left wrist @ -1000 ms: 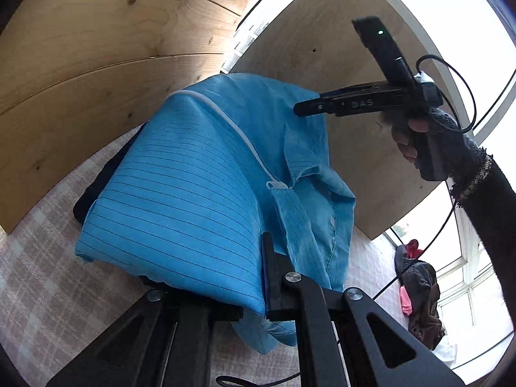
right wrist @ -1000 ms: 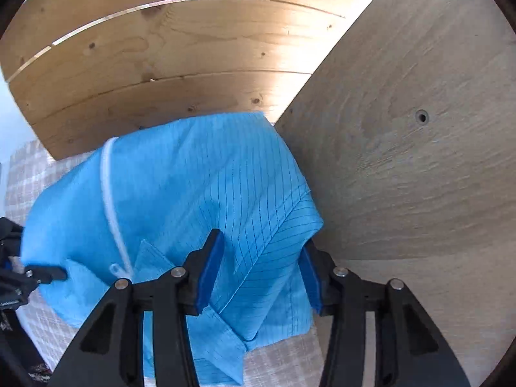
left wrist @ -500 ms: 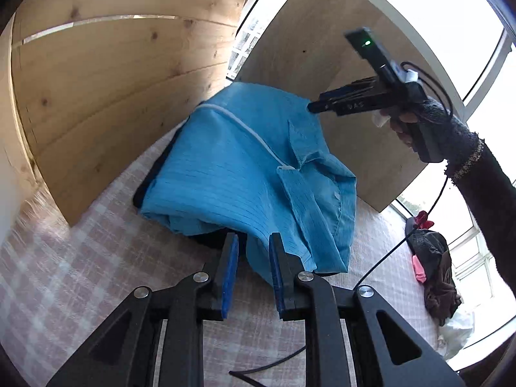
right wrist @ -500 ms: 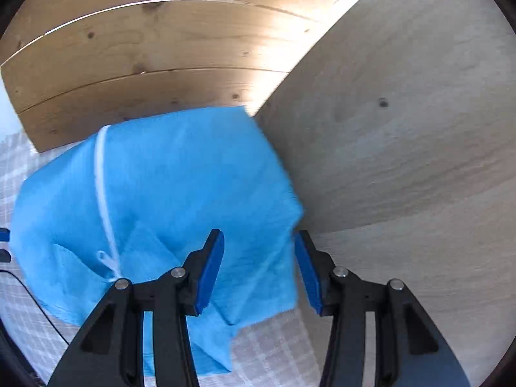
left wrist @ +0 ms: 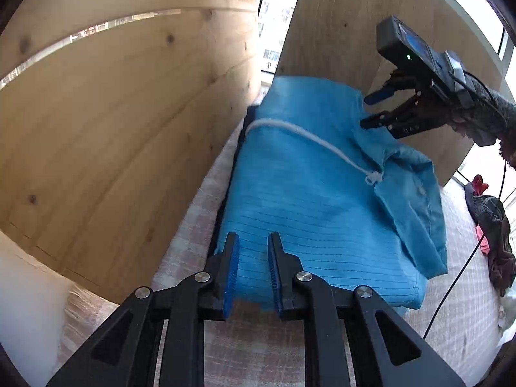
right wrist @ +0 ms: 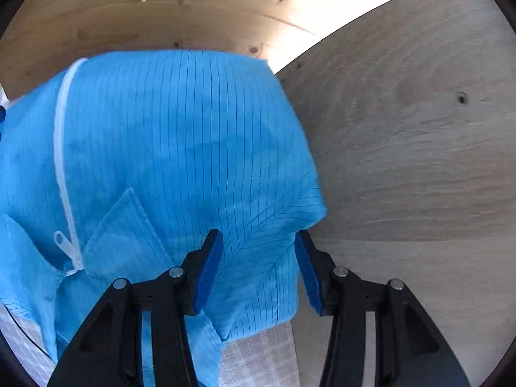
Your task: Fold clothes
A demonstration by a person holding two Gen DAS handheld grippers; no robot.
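Garment [left wrist: 309, 200]: blue, folded bundle on checked surface [left wrist: 258, 338], long axis running away from left gripper [left wrist: 253, 274]. Left jaws narrowly parted, empty, at near edge. Right gripper [right wrist: 258, 271] jaws wide, empty, over far corner. Left nearer.

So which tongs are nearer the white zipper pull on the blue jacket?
Right. The right tongs hover open above the blue jacket by its collar, fairly close to the zipper pull. The left tongs sit open at the folded bottom edge, farther off.
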